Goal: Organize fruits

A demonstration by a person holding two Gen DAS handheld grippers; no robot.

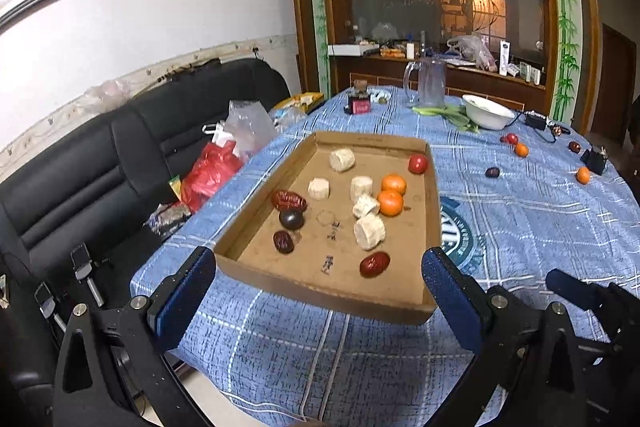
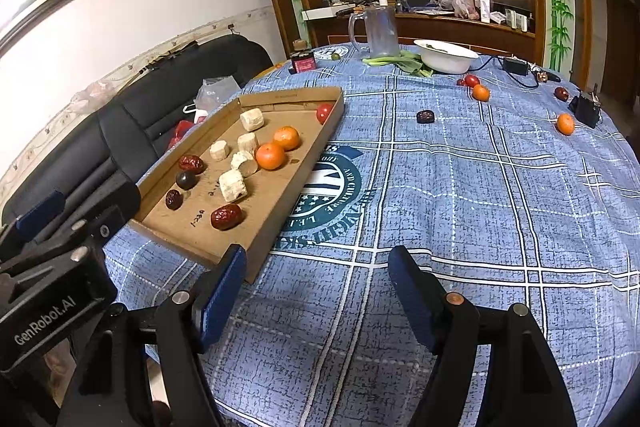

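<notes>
Both tools, left tool (image 1: 319, 281) and right tool (image 2: 316, 279), are being held apart, empty; the stray mandarin (image 2: 565, 123), well right of the cardboard tray (image 2: 288, 195), is best being approached squarely.

"GenRobot.AI" is printed in white on my left gripper's black plastic body (image 2: 44, 323). The blue checked tablecloth's round teal emblem (image 2: 328, 187) bears lettering I cannot read.

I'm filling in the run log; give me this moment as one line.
left gripper: open, empty | right gripper: open, empty | cardboard tray: holds fruit | two oranges loose on tablecloth
</notes>
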